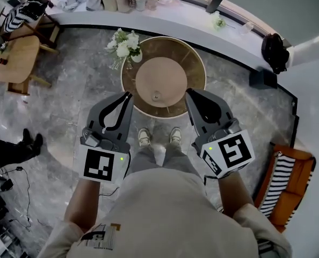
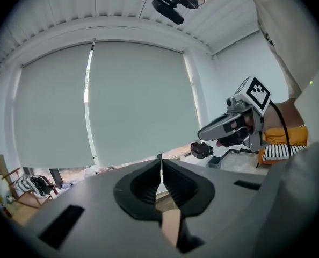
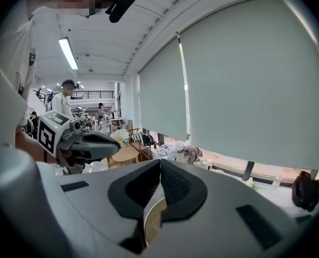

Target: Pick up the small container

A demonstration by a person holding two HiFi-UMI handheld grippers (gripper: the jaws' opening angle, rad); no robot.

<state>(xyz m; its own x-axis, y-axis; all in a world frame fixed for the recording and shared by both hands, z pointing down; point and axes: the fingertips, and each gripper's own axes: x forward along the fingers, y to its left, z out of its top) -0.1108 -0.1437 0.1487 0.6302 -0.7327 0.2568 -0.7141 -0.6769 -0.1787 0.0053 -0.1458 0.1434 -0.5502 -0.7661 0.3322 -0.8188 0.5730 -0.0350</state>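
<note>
Head view: the small container (image 1: 156, 95), a tiny clear-looking thing, stands on the inner disc of the round table (image 1: 194, 63), toward the table's 6 o'clock edge; the left gripper (image 1: 129, 95) ends at about 9 o'clock of it and the right gripper (image 1: 189, 93) at about 3 o'clock, both near but apart from it; white flowers (image 1: 125, 43) sit at the table's 10 o'clock rim. My judgement is that either tip, pushed in as it stands, would shove or tip the container rather than take it; being so small, it might skid off toward the 6 o'clock edge.

Left gripper view: the jaws meet along a closed seam with nothing between them; the container is not visible, only a sliver of table below the seam; the other gripper hangs at 2 o'clock. Aiming from this view alone would be blind.

Right gripper view: its jaws are likewise pressed together and empty; a curved strip of table rim shows beneath them, the left gripper at 9 o'clock. Opening late, or both tools closing in at once, risks a knock or a collision between them.
</note>
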